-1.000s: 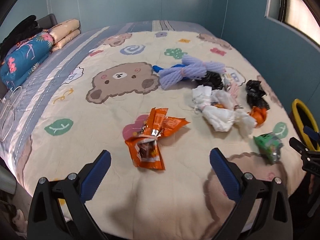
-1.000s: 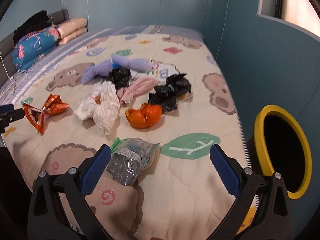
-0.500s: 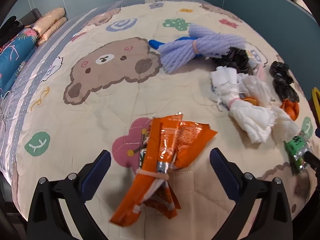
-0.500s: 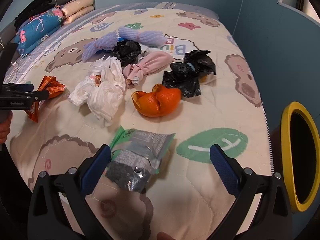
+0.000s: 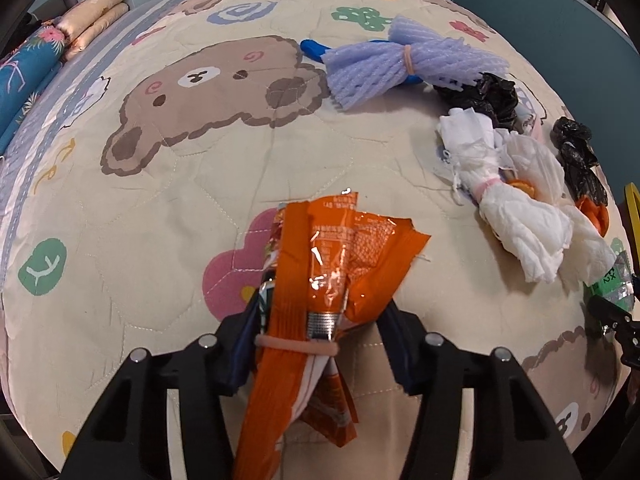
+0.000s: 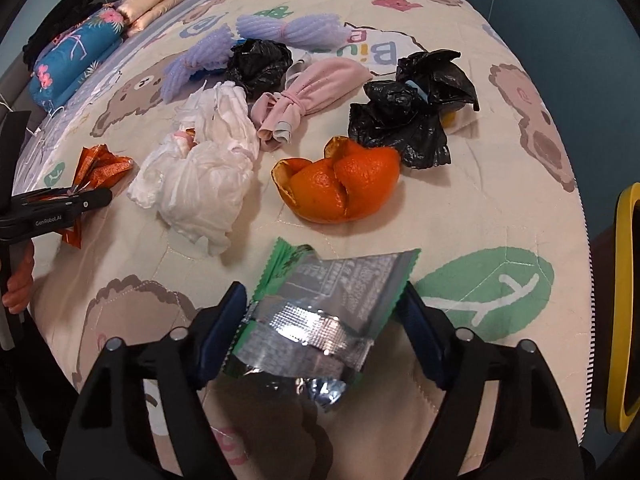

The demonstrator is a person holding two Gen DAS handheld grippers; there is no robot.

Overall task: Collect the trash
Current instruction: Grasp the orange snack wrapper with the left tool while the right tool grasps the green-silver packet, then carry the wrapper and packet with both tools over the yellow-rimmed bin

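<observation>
An orange snack wrapper (image 5: 320, 280), tied with a rubber band, lies on the bed between the jaws of my left gripper (image 5: 320, 332), which is shut on it. A green and silver foil wrapper (image 6: 320, 312) lies between the jaws of my right gripper (image 6: 324, 320), which has closed onto its edges. The orange wrapper (image 6: 96, 168) and the left gripper also show at the left of the right wrist view. The foil wrapper (image 5: 612, 284) shows at the right edge of the left wrist view.
On the bear-print quilt (image 5: 180, 184) lie white tissue bundles (image 6: 200, 176), orange peel (image 6: 340, 184), black bags (image 6: 408, 120), a pink cloth (image 6: 312, 96) and purple foam netting (image 5: 400, 64). A yellow-rimmed bin (image 6: 624, 300) stands at the bed's right. Folded bedding (image 6: 76, 64) is at far left.
Both grippers have moved down and forward onto their wrappers. Their jaws were wide open and have closed in on the orange wrapper and the foil wrapper.
</observation>
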